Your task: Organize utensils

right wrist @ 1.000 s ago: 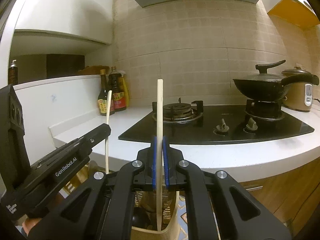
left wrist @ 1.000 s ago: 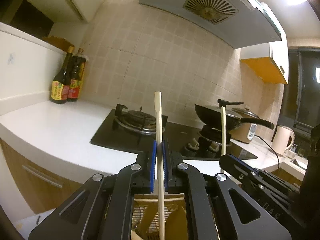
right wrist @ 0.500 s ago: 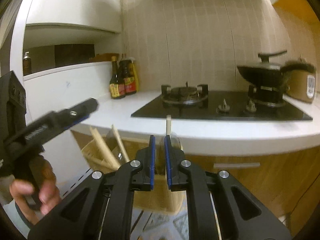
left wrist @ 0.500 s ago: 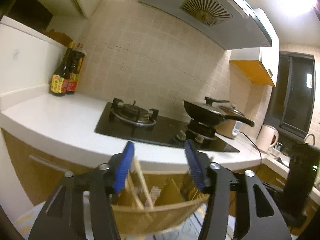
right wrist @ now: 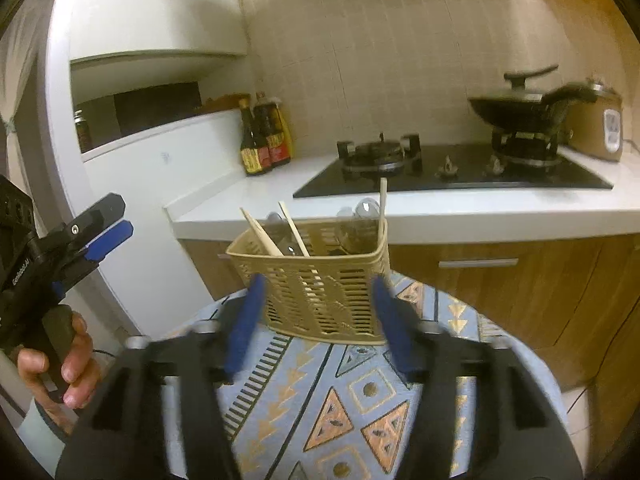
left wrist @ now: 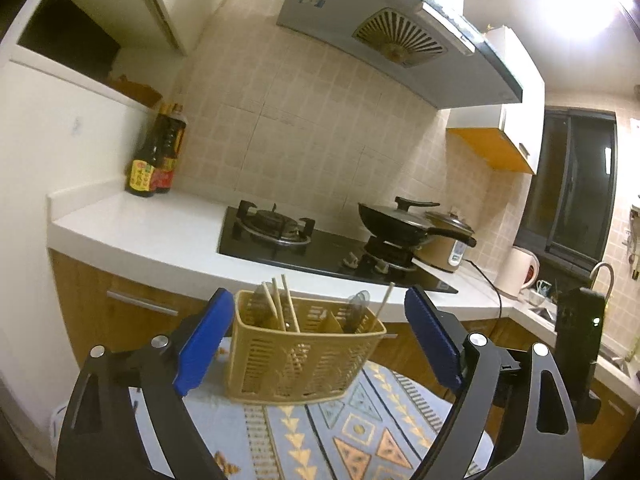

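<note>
Both grippers, left gripper (left wrist: 316, 340) and right gripper (right wrist: 318, 318), are opening wide, empty; the utensil basket (left wrist: 300, 354) with chopsticks (left wrist: 280, 304) stands just beyond their jaws.

The utensil basket (left wrist: 304, 356) was yellowish tan with a slotted pattern in its walls, and the chopsticks (right wrist: 262, 236) in it were pale wood. The cloth (right wrist: 360, 396) under it was light blue with orange triangles, squares and dark stripes. Both tools were black with blue pads (left wrist: 206, 340). The bench (left wrist: 160, 224) was white, the stove top (left wrist: 304, 248) black, the cabinet fronts (right wrist: 520, 280) brown wood. The wall tiles (left wrist: 320, 120) were beige. The sauce bottles (right wrist: 262, 144) were dark with yellow and red labels.
</note>
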